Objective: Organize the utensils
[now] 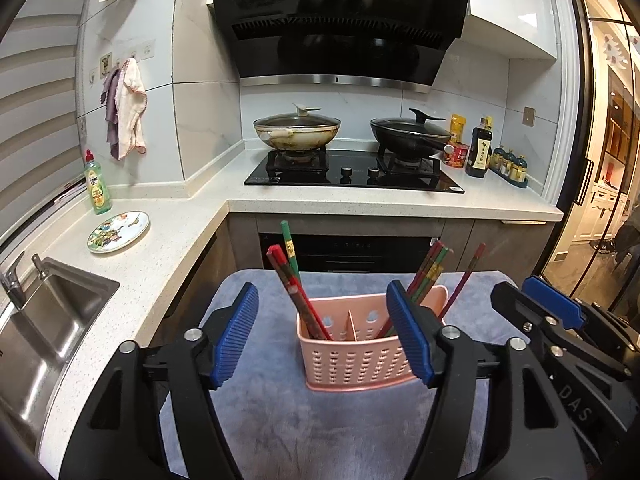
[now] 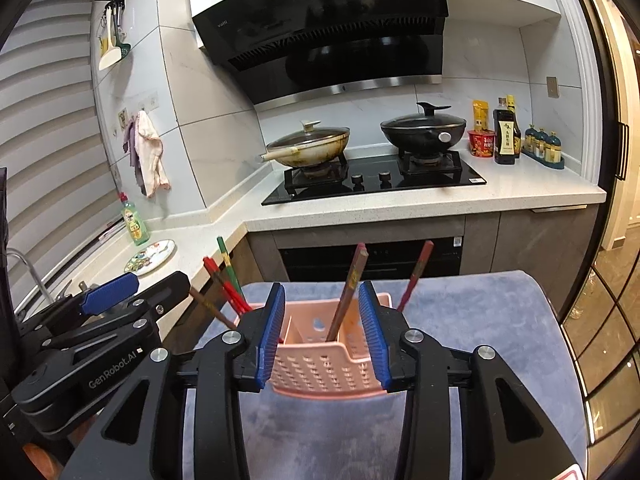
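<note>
Presently your grey-blue mat [image 1: 340,420] carries the pink perforated holder [image 1: 356,344] at its middle, chopsticks [image 1: 298,296] leaning upright in both compartments, while your left gripper [image 1: 324,336] and right gripper [image 2: 323,338] both stand released, gripping nothing, near the holder.

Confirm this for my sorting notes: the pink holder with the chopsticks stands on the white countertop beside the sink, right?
Not quite. The pink holder with the chopsticks stands on the grey-blue cloth, apart from the white countertop and sink. The left wrist view shows it.
</note>
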The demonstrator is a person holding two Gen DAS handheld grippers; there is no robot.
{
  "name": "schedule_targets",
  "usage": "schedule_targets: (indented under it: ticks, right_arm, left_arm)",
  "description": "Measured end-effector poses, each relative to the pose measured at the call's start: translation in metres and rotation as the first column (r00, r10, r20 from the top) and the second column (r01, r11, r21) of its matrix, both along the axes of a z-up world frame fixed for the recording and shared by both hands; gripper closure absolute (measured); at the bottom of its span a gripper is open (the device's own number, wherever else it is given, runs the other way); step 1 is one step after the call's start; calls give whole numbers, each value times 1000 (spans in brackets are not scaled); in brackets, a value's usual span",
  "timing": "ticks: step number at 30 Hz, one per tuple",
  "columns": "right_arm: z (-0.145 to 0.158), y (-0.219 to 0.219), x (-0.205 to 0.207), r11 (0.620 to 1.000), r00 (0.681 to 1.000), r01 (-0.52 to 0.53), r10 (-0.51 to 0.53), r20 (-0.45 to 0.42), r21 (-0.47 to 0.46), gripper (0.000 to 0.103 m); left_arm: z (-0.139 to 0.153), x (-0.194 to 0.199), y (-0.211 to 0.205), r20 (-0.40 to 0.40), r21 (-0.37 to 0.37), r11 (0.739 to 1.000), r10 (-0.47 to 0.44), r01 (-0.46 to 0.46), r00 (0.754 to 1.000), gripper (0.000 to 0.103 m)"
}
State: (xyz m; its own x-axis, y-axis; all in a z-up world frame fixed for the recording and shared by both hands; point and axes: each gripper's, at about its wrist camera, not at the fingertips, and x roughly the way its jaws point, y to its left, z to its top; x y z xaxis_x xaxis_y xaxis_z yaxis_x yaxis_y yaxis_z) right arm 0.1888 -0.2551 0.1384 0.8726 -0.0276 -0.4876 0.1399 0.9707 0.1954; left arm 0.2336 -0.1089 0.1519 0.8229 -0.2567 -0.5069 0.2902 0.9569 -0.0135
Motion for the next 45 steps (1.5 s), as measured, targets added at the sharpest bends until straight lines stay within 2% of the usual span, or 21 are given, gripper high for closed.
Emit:
schedule_targets:
  ticks: [2, 6, 11, 18, 22, 26, 33, 45]
  right_arm:
    - [-2, 2, -7, 1000, 1000, 0, 0, -17, 1, 60]
    - [-7, 7, -18, 1000, 998, 6, -7, -56, -20, 56]
    - [-11, 17, -31, 998, 996, 6, -11, -88, -55, 55]
    - [-13, 22, -40, 998, 992, -2, -6, -123, -60, 48]
    - [-17, 22, -43, 998, 990, 7, -16, -143, -61, 41]
    - [-21, 20, -45, 996, 986, 28, -41, -160, -81, 32]
    - [-32, 14, -41, 995, 979, 51, -67, -193, -83, 19]
    - [-49, 12, -31, 993, 966, 70, -92, -243, -98, 17]
  left_arm:
    - [-3, -4, 2, -6, 6, 1000, 9, -9, 1000, 32]
    - [-9, -12, 4, -24, 30, 999, 19, -18, 1000, 30]
    - [-14, -22, 8, -42, 41, 999, 33, -31, 999, 27]
    - [-22, -33, 10, -75, 61, 997, 54, -50, 996, 24]
    - [-28, -33, 11, -102, 64, 996, 61, -55, 993, 23]
    - [-34, -33, 11, -116, 79, 994, 80, -71, 990, 16]
    - [-45, -27, 13, -143, 94, 992, 91, -78, 985, 11]
    - [-61, -17, 13, -195, 103, 992, 92, -73, 977, 10]
